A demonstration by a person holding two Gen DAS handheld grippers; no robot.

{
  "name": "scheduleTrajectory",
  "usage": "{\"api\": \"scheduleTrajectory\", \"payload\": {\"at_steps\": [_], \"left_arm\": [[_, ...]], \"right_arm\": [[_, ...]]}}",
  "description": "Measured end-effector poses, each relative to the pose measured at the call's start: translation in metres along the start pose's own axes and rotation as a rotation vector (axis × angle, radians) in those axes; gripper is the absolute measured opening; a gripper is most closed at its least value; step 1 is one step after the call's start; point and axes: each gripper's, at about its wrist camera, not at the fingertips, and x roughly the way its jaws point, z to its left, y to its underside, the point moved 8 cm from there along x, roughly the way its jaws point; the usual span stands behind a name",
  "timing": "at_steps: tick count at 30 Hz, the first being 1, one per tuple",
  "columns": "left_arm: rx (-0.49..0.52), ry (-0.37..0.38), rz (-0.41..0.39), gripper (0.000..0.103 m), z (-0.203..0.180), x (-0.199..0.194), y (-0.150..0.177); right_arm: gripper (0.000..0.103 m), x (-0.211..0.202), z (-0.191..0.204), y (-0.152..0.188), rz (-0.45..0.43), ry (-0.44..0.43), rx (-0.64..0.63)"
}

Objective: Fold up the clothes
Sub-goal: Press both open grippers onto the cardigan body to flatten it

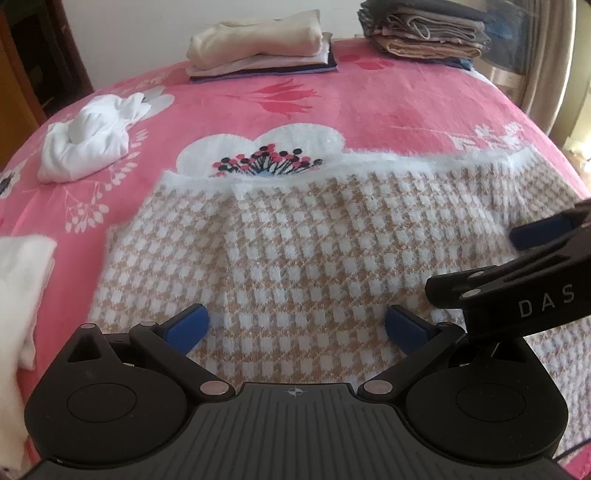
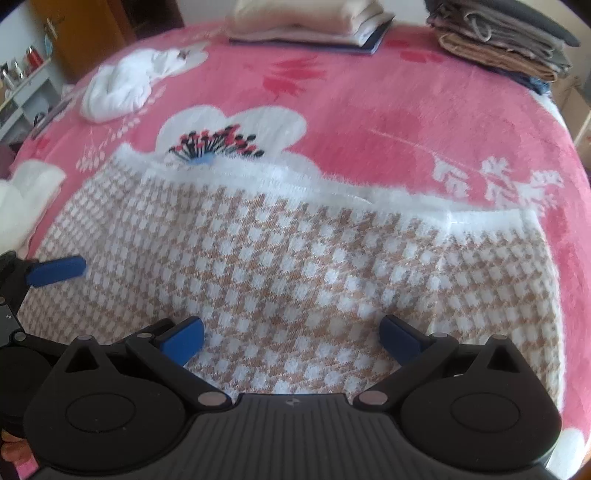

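A fuzzy tan-and-white checked sweater [image 1: 314,243] with a white trim lies folded flat on the pink flowered blanket [image 1: 369,99]. In the right wrist view the sweater [image 2: 295,266] fills the middle. My left gripper [image 1: 295,326] hovers over its near part, jaws wide open, nothing between the blue pads. My right gripper [image 2: 291,334] is likewise open above the sweater, empty. The right gripper's black arm and a blue pad [image 1: 535,230] show at the right of the left wrist view. One blue pad of the left gripper [image 2: 59,271] shows at the left of the right wrist view.
A crumpled white garment [image 1: 88,144] lies at the left of the bed. A stack of folded cream and dark clothes [image 1: 258,48] sits at the back, and a pile of grey-brown folded fabric [image 1: 424,29] at the back right. Another white cloth [image 1: 22,288] lies at the left edge.
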Motion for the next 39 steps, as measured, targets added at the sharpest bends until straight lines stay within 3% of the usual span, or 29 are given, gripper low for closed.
{"api": "scheduleTrajectory", "payload": {"at_steps": [4, 10, 12, 17, 20, 22, 23, 24, 29, 34, 39], "left_arm": [[-0.001, -0.032, -0.025, 0.103, 0.005, -0.017, 0.008], [-0.016, 0.007, -0.042, 0.103, 0.016, -0.042, 0.021], [-0.033, 0.025, -0.039, 0.103, 0.017, -0.042, 0.023], [-0.093, 0.043, 0.067, 0.103, 0.016, -0.019, 0.037], [-0.096, 0.037, 0.050, 0.103, 0.015, -0.017, 0.039], [-0.076, 0.032, 0.040, 0.103, 0.014, -0.018, 0.039], [-0.076, 0.032, 0.040, 0.103, 0.014, -0.019, 0.039], [-0.084, 0.034, 0.044, 0.103, 0.015, -0.019, 0.040], [-0.100, 0.038, 0.054, 0.103, 0.017, -0.019, 0.041], [-0.096, 0.035, 0.049, 0.103, 0.018, -0.021, 0.043], [-0.113, 0.030, 0.058, 0.103, 0.023, -0.021, 0.046]], "right_arm": [[0.101, -0.011, -0.002, 0.001, -0.010, 0.032, -0.025], [0.099, -0.050, -0.009, 0.016, -0.078, 0.038, -0.070], [0.094, -0.058, -0.009, 0.026, -0.082, 0.028, -0.094], [0.084, -0.043, -0.011, 0.053, -0.021, 0.083, -0.206], [0.088, -0.028, -0.011, 0.058, -0.027, 0.131, -0.299], [0.087, -0.027, -0.011, 0.054, -0.012, 0.138, -0.286], [0.081, -0.029, -0.010, 0.052, -0.007, 0.142, -0.275], [0.069, -0.033, -0.008, 0.050, -0.014, 0.146, -0.279], [0.048, -0.056, 0.007, 0.049, -0.066, 0.102, -0.340], [0.042, -0.045, 0.001, 0.072, -0.008, 0.116, -0.359], [0.042, -0.043, 0.003, 0.070, 0.009, 0.117, -0.350]]}}
